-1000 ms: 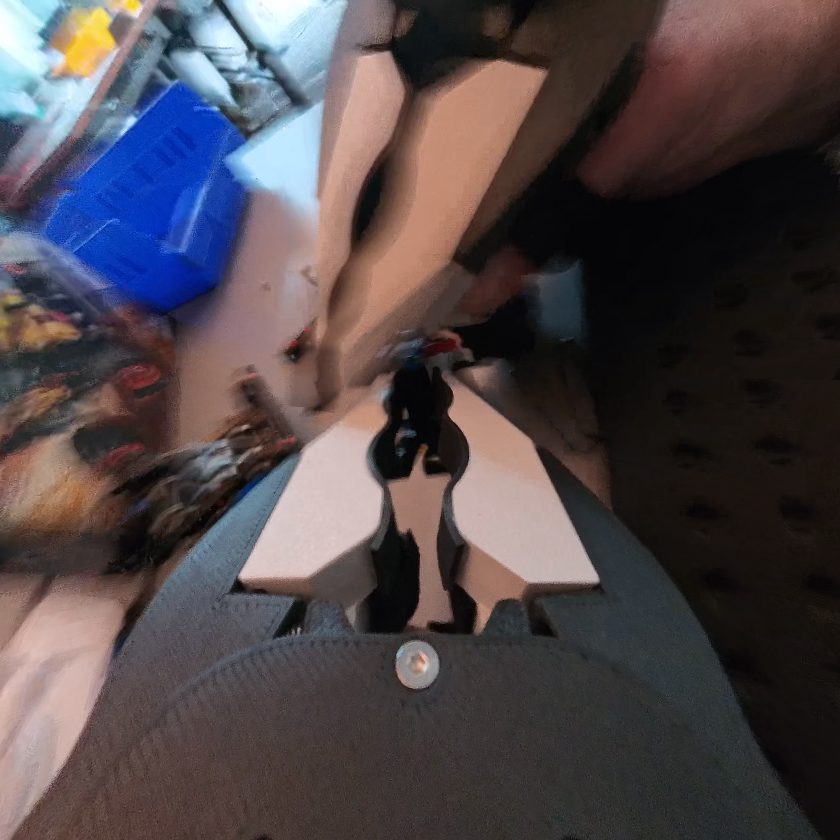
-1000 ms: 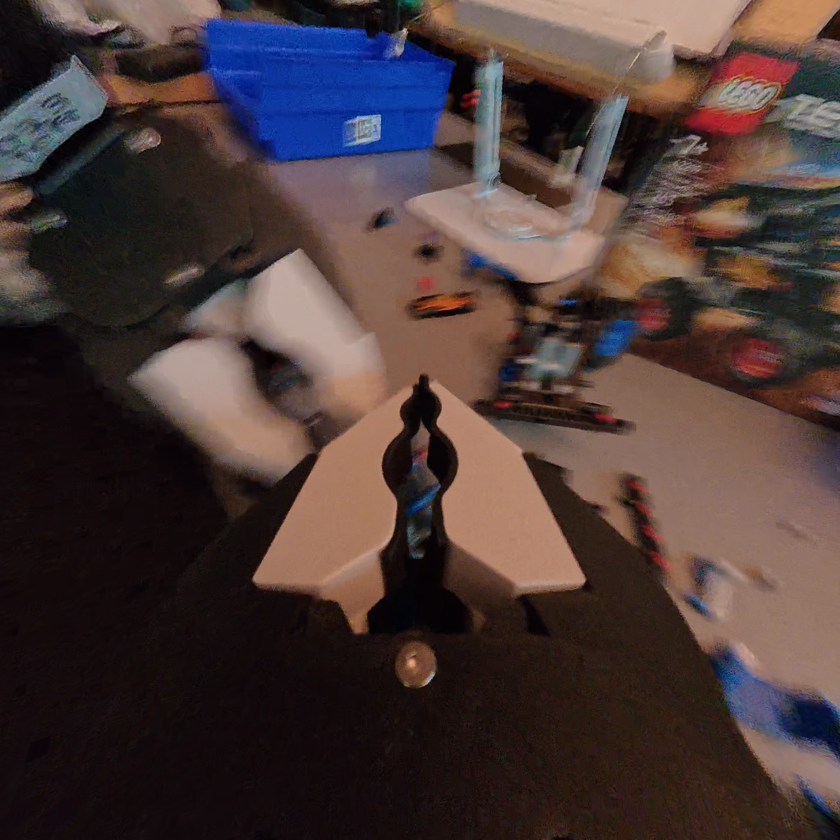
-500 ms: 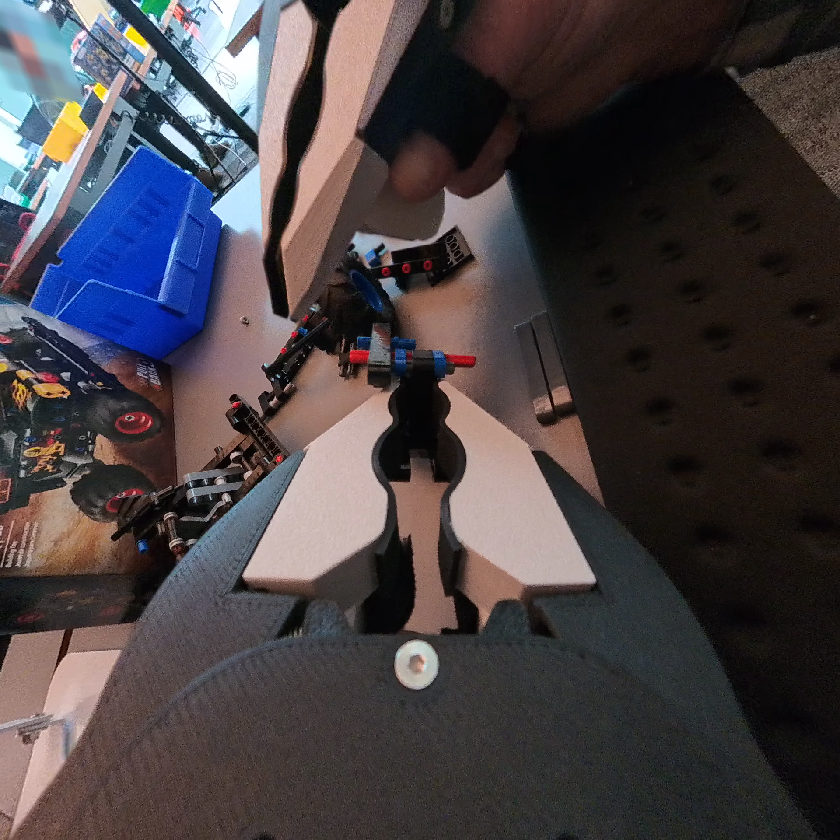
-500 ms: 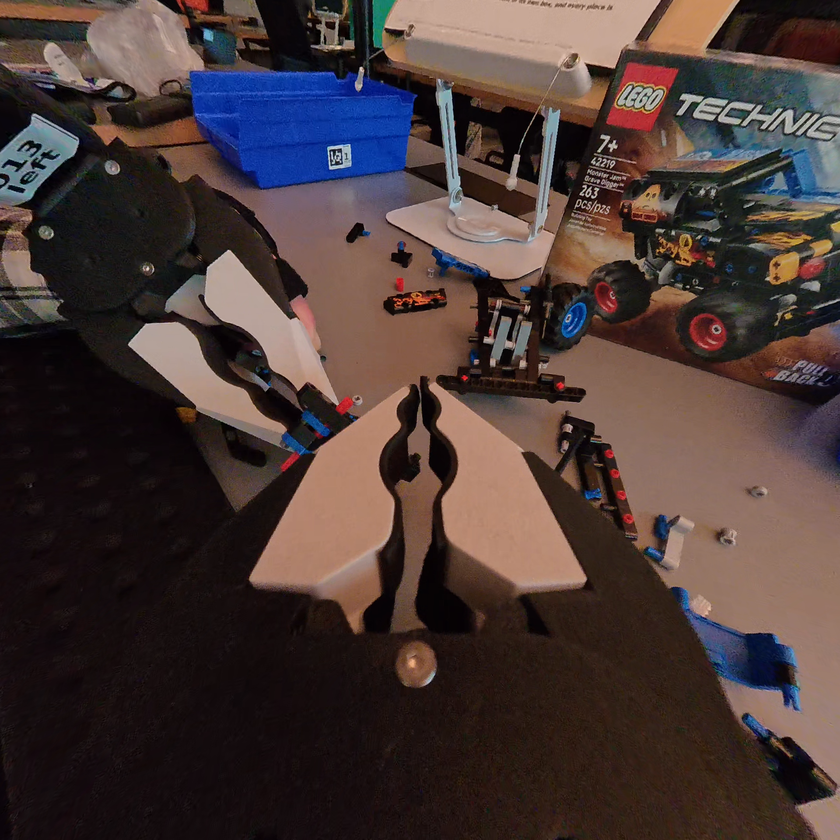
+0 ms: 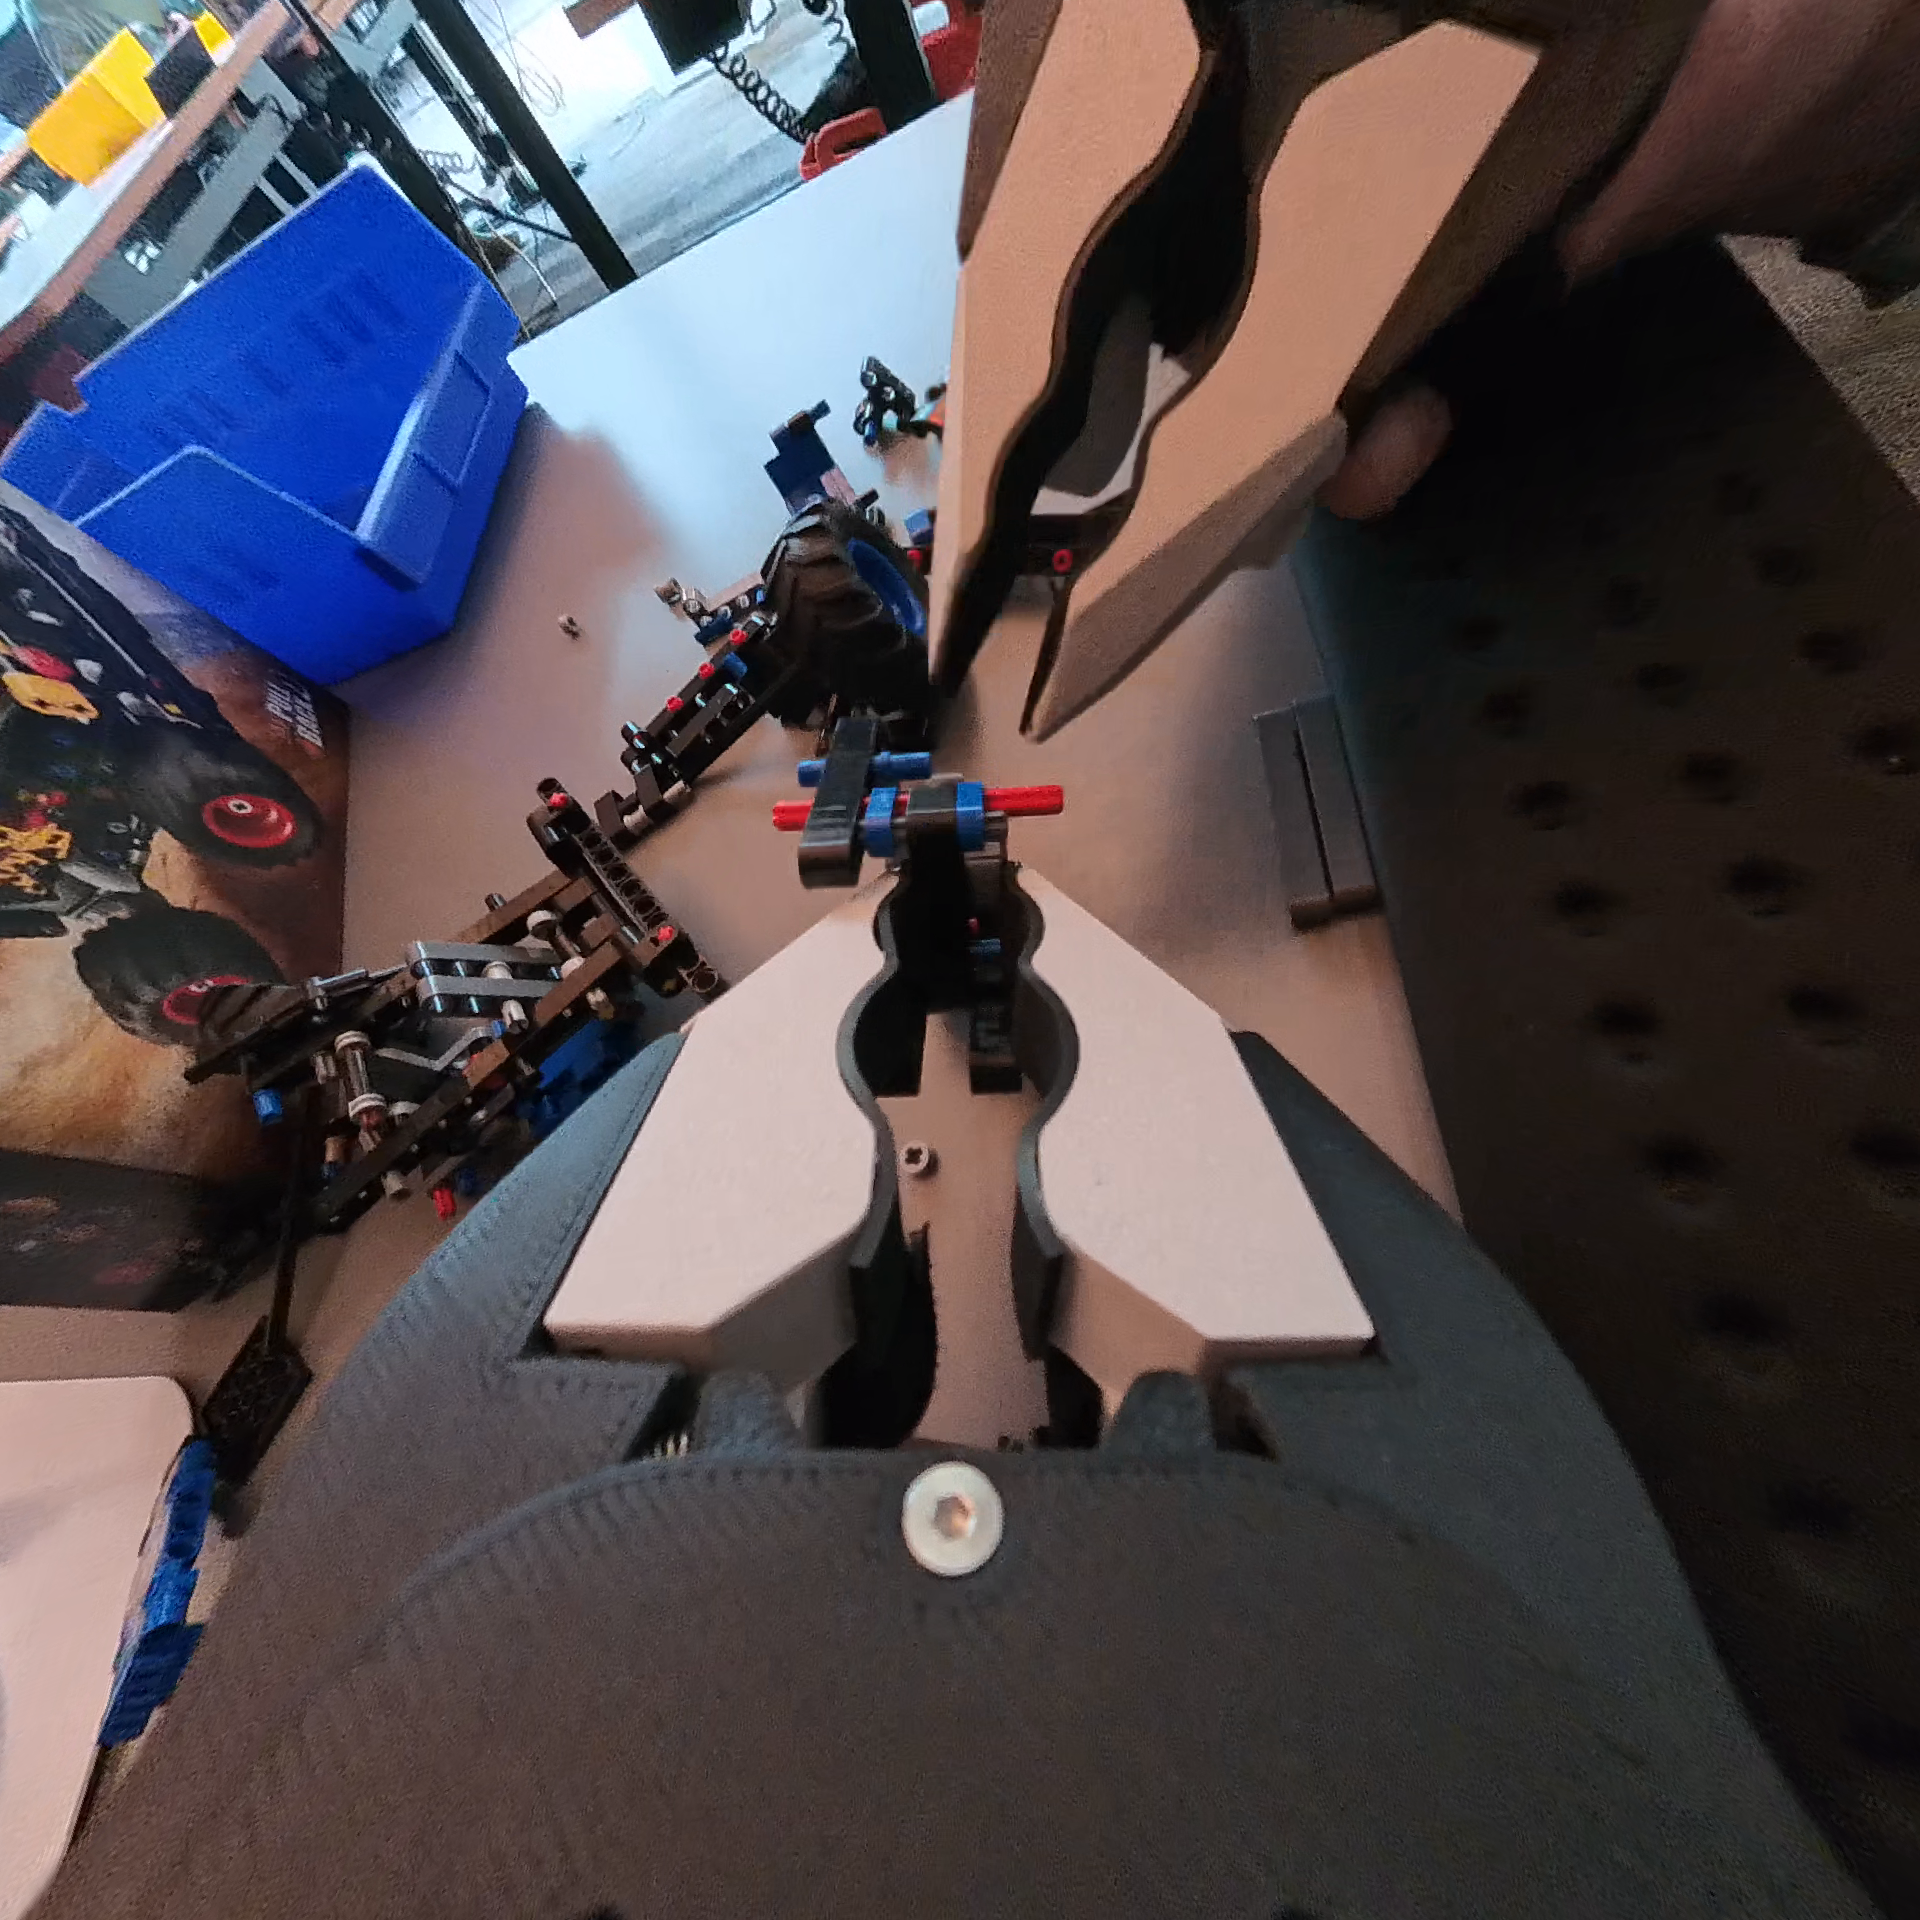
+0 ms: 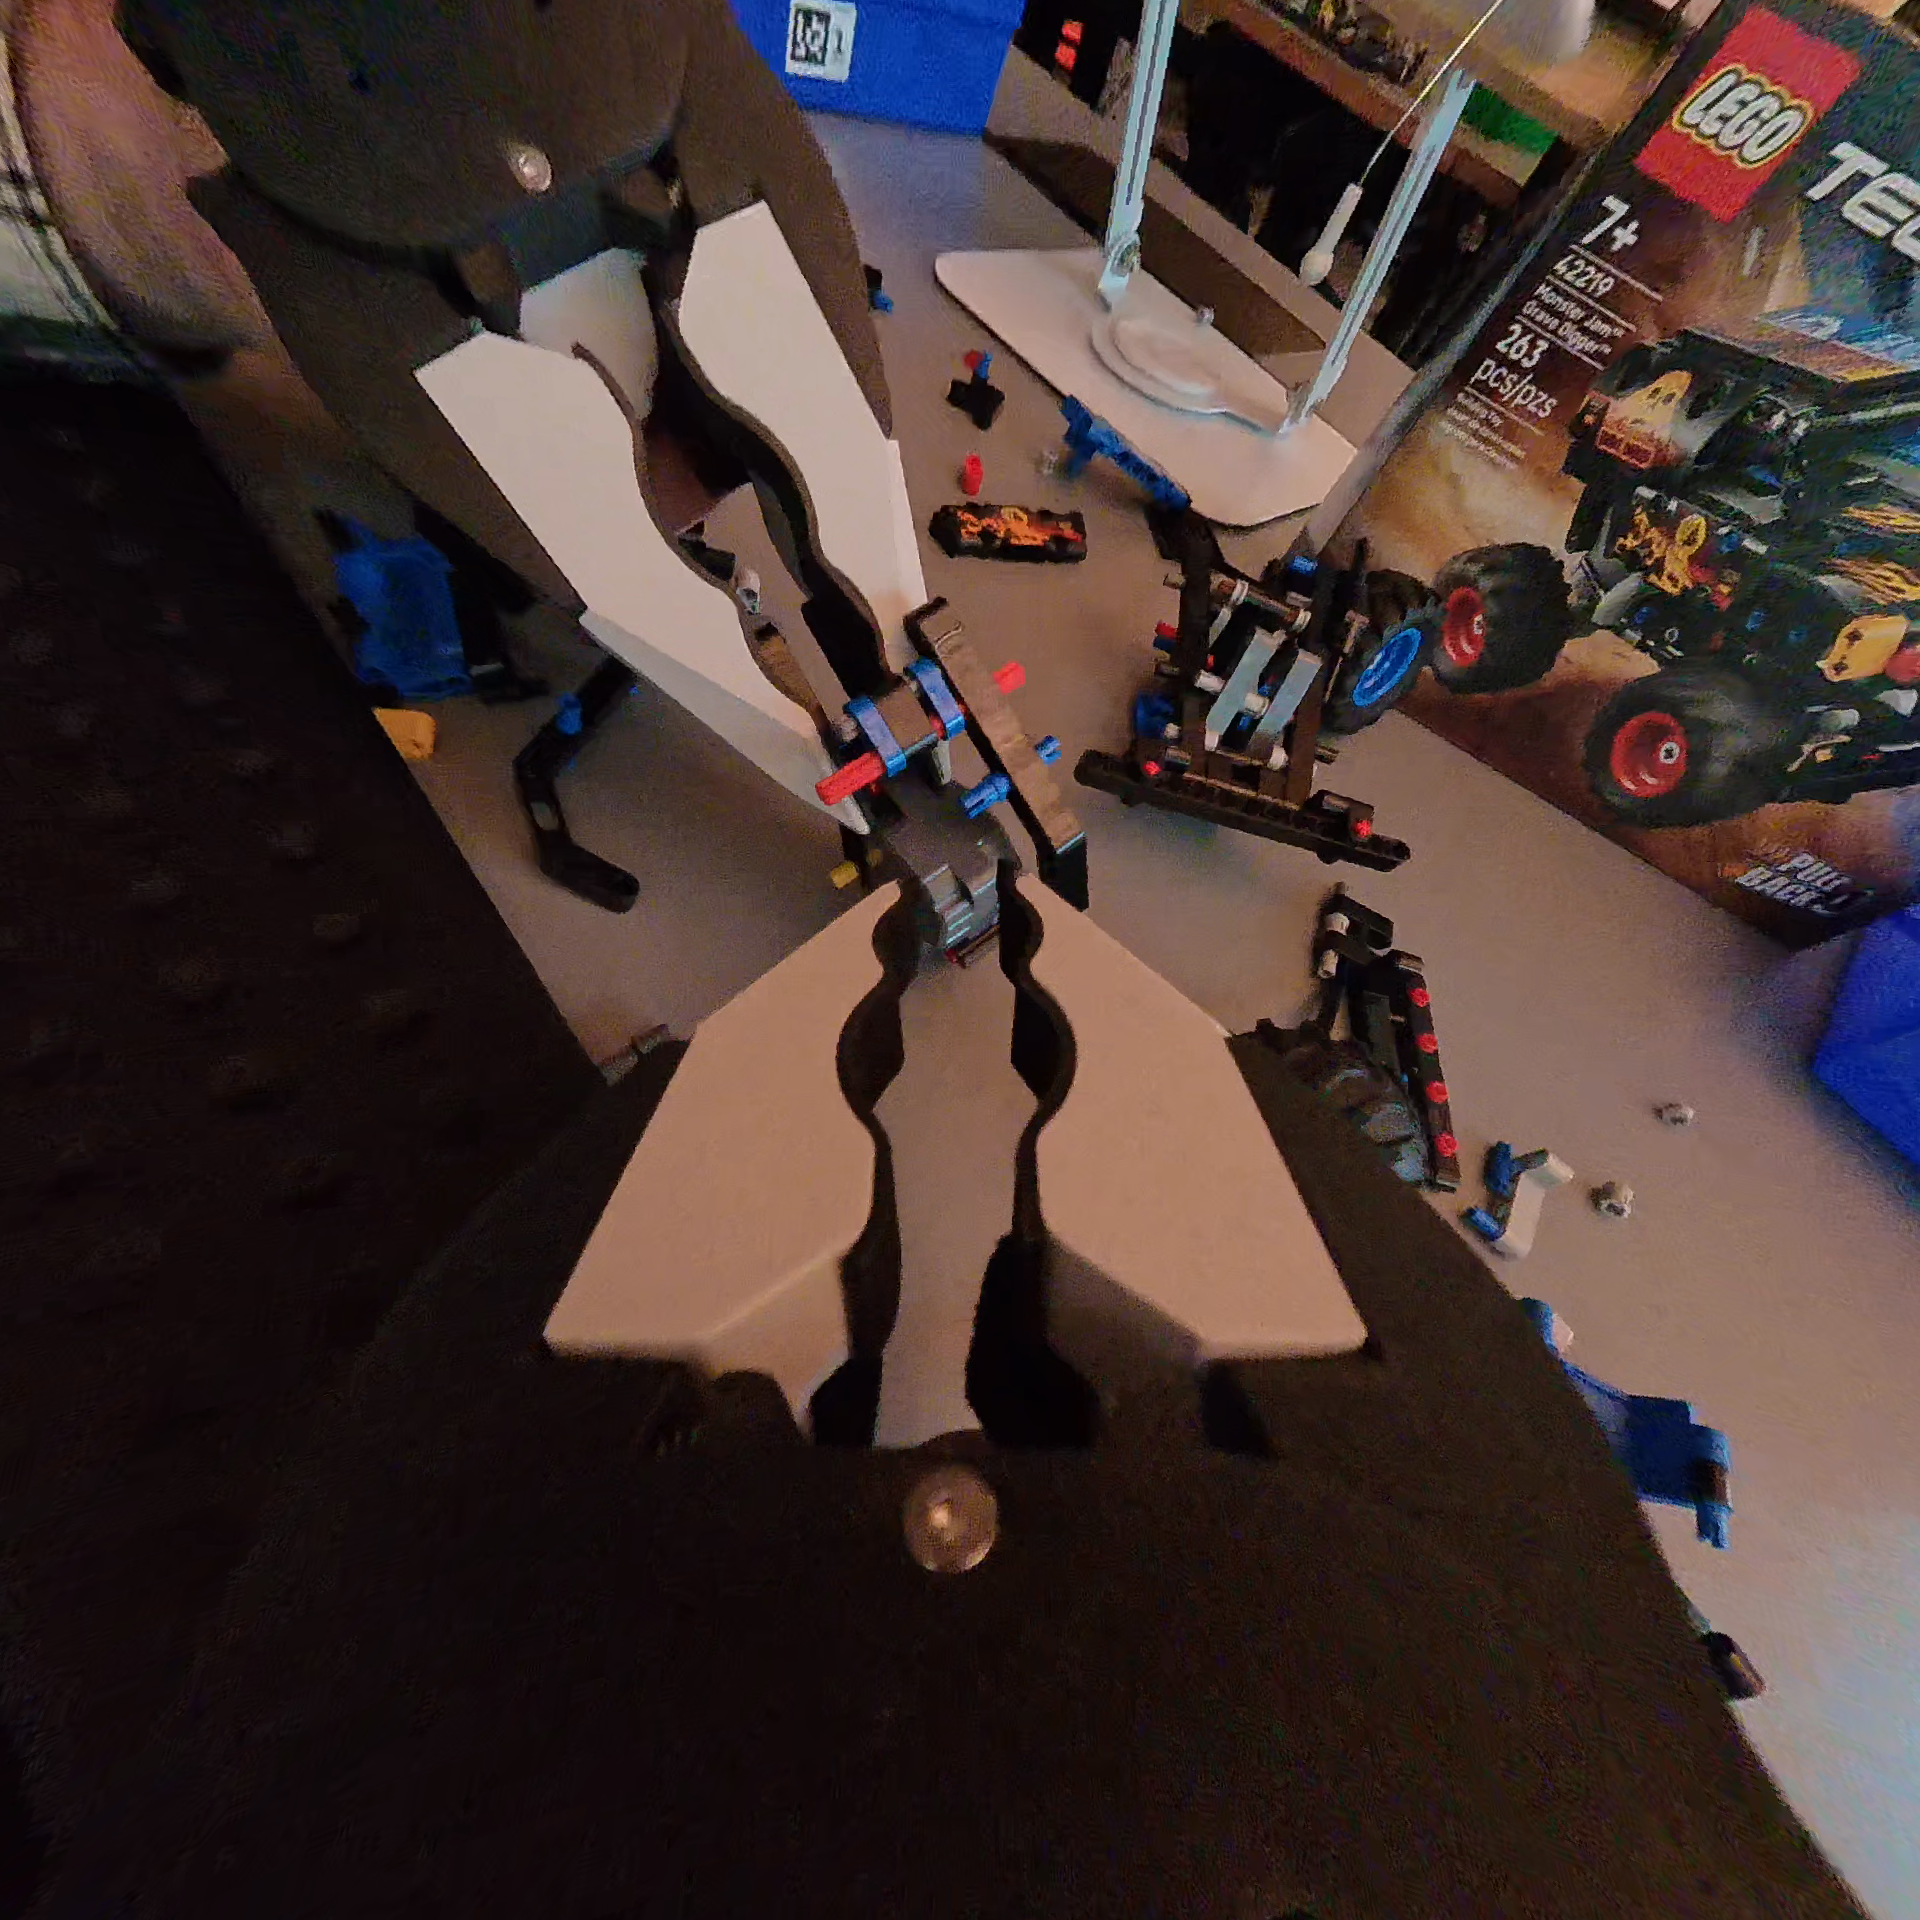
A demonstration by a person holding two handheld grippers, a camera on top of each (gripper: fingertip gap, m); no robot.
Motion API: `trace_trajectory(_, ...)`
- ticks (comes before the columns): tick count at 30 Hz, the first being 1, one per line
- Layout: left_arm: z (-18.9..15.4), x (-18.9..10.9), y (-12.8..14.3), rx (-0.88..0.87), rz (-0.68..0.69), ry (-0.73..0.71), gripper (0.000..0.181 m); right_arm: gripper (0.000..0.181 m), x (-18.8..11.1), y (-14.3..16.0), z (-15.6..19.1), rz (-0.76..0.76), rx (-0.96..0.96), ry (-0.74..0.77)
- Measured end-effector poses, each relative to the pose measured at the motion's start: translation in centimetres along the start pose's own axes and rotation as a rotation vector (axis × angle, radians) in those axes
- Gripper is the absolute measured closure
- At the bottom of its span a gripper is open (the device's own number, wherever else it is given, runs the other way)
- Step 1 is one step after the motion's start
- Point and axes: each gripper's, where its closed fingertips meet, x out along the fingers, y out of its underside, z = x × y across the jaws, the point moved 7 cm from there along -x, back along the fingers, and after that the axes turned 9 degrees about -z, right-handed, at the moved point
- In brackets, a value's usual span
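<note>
The left gripper [image 5: 951,883] is clamped on a small black brick subassembly [image 5: 914,810]; the right gripper [image 5: 997,696], jaws apart, hovers just beside it above the grey table [image 5: 727,343].

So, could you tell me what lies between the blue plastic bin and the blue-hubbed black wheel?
Mostly bare grey tabletop, with one tiny grey loose piece; left wrist view.

Left gripper [image 6: 883,769] at 11 o'clock meets right gripper [image 6: 951,904] over the table [image 6: 1558,935]; chassis [image 6: 1247,727] at 2 o'clock, toy box [image 6: 1714,468] behind it.
</note>
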Motion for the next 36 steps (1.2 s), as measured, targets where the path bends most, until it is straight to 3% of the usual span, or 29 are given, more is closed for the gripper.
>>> trace_trajectory(8, -0.4, 0.4, -0.3, 0.011, -0.003, 0.009, 0.166, 0.174, 1.4, -0.8, 0.0, 0.005, 0.038, 0.123)
trace_trajectory(13, -0.2, 0.7, -0.4, -0.018, -0.009, 0.000, 0.168, 0.167, 1.8, -0.6, -0.2, 0.049, 0.010, 0.190)
trace_trajectory(22, 1.2, 1.2, 0.0, -0.191, -0.019, -0.081, 0.176, 0.176, 2.8, -0.8, -0.4, 0.106, -0.021, 0.327)
trace_trajectory(30, 1.6, 1.6, 0.0, -0.187, -0.020, -0.132, 0.175, 0.179, 3.1, -0.8, -1.1, 0.098, 0.108, 0.302)
trace_trajectory(36, 1.7, 2.0, 0.0, -0.208, 0.005, -0.202, 0.177, 0.180, 3.0, -0.8, -1.0, 0.123, -0.017, 0.351)
